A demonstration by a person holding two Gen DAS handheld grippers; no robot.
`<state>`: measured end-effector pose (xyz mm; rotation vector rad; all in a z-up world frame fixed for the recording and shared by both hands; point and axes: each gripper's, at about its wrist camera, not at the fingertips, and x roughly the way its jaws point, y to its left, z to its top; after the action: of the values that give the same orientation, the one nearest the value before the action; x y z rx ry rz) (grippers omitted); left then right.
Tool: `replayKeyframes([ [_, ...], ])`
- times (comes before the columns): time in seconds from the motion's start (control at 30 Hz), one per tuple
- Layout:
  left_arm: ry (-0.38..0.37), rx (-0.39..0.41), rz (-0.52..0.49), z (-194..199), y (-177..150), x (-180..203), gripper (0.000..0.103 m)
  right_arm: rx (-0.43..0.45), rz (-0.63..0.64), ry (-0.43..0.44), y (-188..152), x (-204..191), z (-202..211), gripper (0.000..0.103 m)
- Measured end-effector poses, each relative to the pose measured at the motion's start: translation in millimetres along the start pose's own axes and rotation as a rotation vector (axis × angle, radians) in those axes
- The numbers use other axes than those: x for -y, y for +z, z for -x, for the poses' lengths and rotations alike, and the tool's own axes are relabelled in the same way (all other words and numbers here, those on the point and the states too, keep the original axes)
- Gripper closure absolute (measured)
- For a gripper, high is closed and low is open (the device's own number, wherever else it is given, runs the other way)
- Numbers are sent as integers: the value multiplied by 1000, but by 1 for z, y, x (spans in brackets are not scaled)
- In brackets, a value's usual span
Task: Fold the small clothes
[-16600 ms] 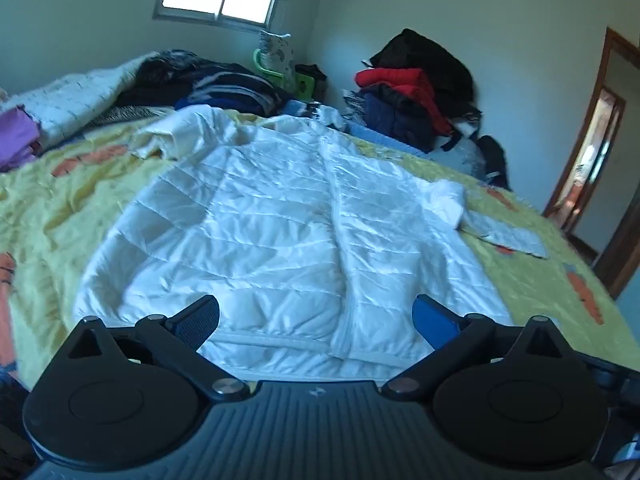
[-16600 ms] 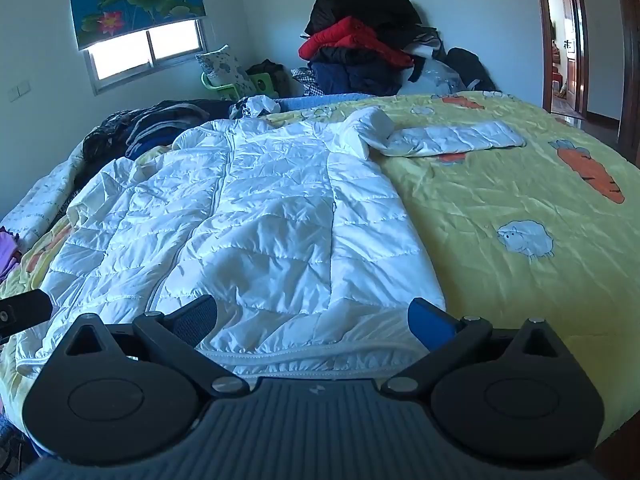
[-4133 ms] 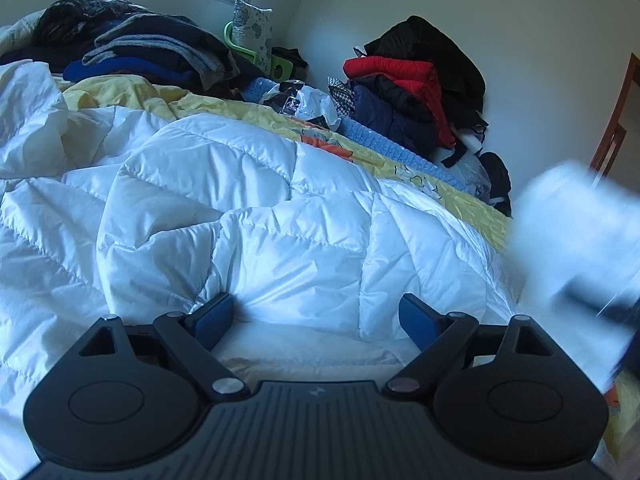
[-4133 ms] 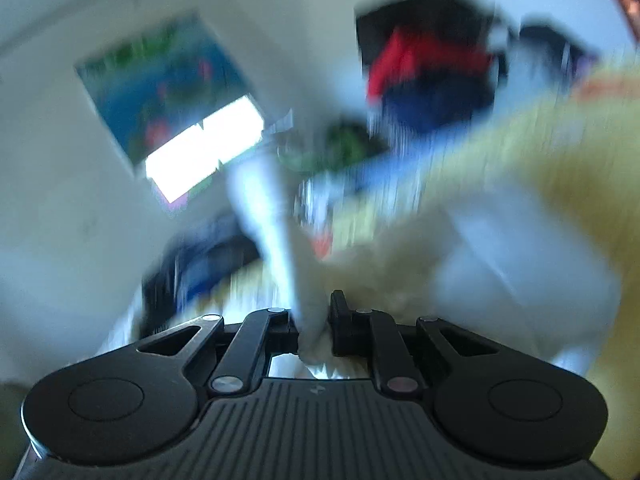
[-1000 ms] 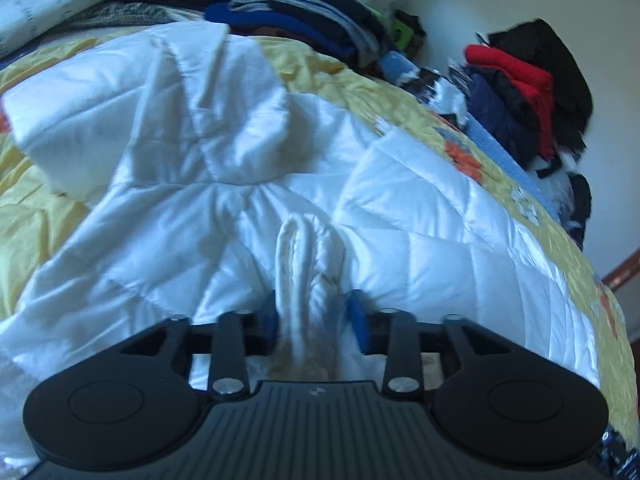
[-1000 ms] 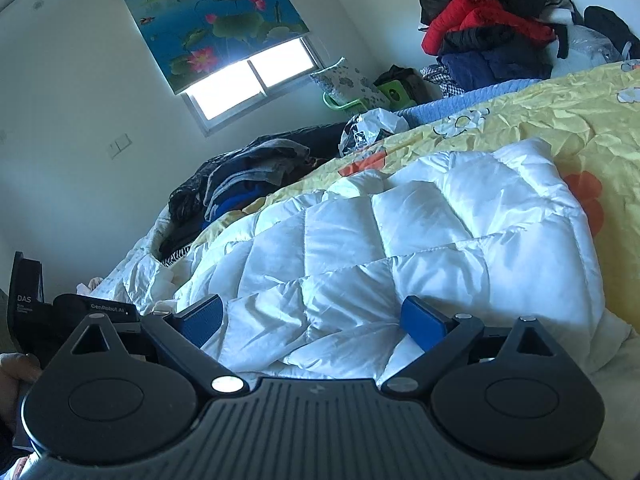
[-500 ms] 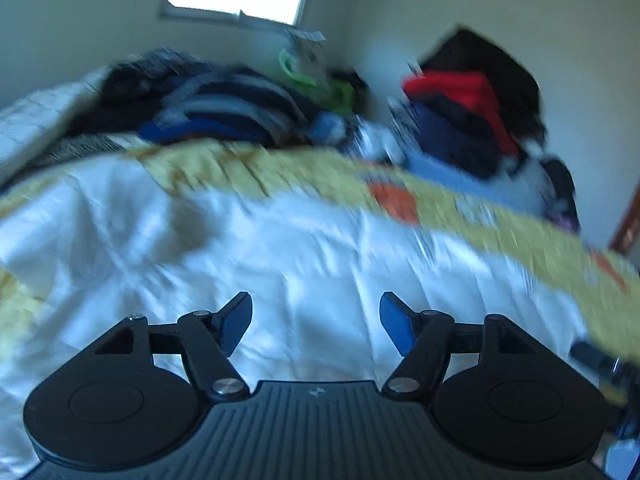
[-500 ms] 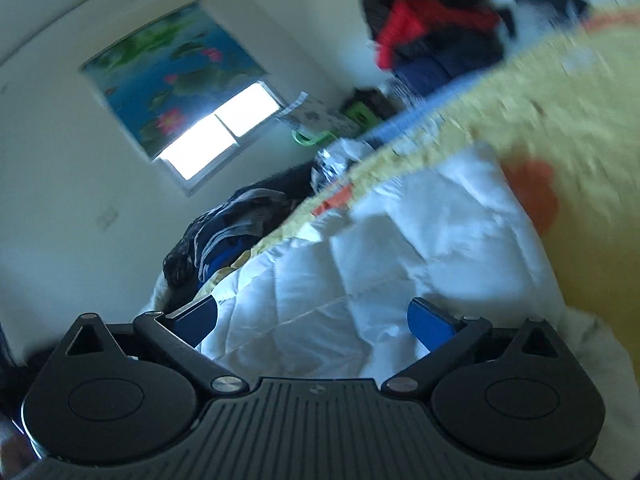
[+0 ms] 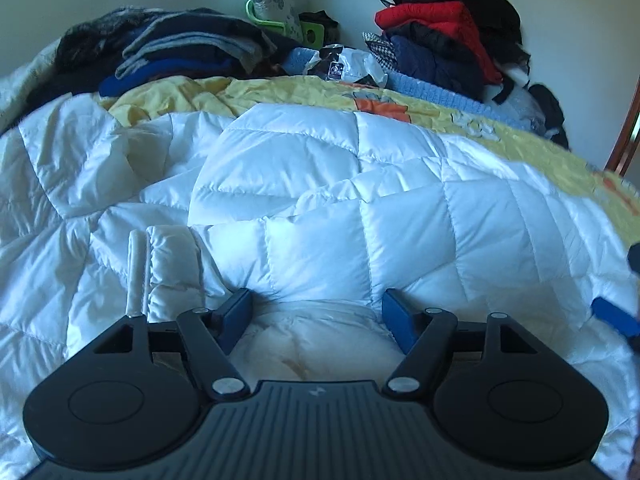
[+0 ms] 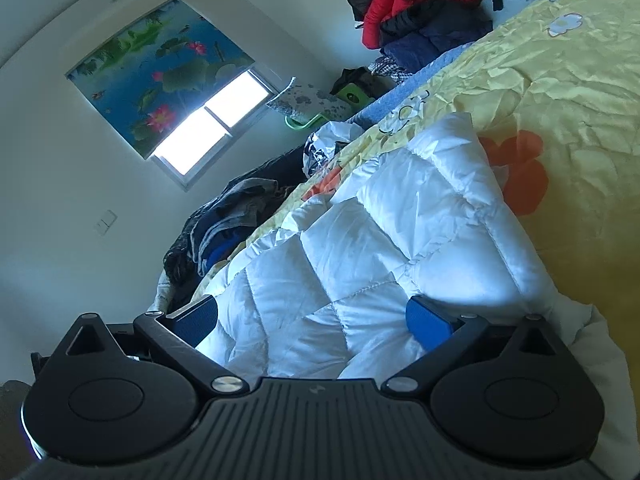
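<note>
A white quilted jacket (image 9: 400,208) lies partly folded on the bed, one panel laid over the rest. Its sleeve cuff (image 9: 172,264) rests just left of my left gripper (image 9: 317,308). That gripper's jaws are opening; puffy fabric bulges between the blue pads (image 9: 240,312) and they do not press on it. In the right wrist view the same jacket (image 10: 360,248) fills the middle. My right gripper (image 10: 310,314) stands open low over its edge, rolled to one side, holding nothing. One of its blue fingertips (image 9: 612,320) shows at the right edge of the left wrist view.
The yellow printed sheet (image 9: 280,92) covers the bed around the jacket. Dark folded clothes (image 9: 180,48) are stacked at the far left, red and navy coats (image 9: 440,32) at the far right. A window (image 10: 212,128) is in the back wall, a door frame (image 9: 628,136) at the right.
My left gripper has let go of the rolled cuff it pinched and spread its jaws, shifting right over the jacket. The right gripper's view has rolled sideways.
</note>
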<state>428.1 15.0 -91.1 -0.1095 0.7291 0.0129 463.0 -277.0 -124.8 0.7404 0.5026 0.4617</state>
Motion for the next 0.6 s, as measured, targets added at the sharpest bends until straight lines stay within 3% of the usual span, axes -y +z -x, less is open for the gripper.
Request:
replayKeyframes([
  [0.07, 70, -2, -46, 8, 4, 9, 31, 9, -8, 10, 0, 2, 3, 0],
  [0.13, 129, 55, -82, 29, 3, 21, 32, 18, -17, 14, 0, 5, 5, 0],
  [0.23, 37, 139, -160, 63, -13, 40, 29, 16, -8, 4, 0, 3, 3, 0],
  [0.33, 44, 89, -241, 63, -29, 54, 28, 14, 2, -2, -2, 2, 4, 0],
  [0.4, 57, 75, -235, 56, -36, 52, 26, 14, 4, -1, -2, 2, 3, 0],
  [0.5, 15, 13, -136, 41, -38, 37, 21, 13, 8, -2, -3, 0, 3, 0],
  [0.53, -8, 12, -94, 36, -41, 29, 18, 11, 10, -1, -2, 1, 3, 0],
  [0.6, 2, 41, -114, 33, -47, 31, 15, 7, 15, -2, -3, 0, 2, 0],
])
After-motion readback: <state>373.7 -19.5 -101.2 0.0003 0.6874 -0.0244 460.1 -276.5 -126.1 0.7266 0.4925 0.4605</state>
